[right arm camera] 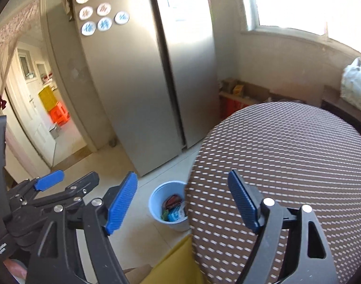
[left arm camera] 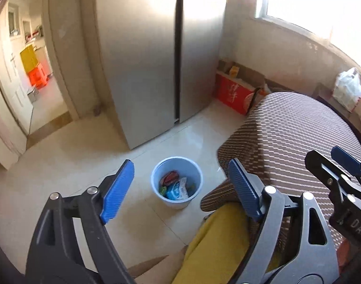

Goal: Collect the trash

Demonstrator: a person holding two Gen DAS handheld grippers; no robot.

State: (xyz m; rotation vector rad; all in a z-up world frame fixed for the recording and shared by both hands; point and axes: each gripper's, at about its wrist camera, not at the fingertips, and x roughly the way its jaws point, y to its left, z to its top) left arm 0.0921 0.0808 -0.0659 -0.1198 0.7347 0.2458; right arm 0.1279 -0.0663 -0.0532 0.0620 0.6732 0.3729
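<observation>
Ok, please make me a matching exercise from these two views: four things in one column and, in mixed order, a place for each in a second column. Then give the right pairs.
Things
1. light blue trash bin
2. white plastic bag
3. red box
4. round magnets

Places
A. on the refrigerator door, high up
B. on the floor in front of the refrigerator, wrappers inside
C. on the floor by the wall, right of the refrigerator
D. on the ledge under the window, beyond the table

Pairs: 1-B, 2-D, 3-C, 4-A
</observation>
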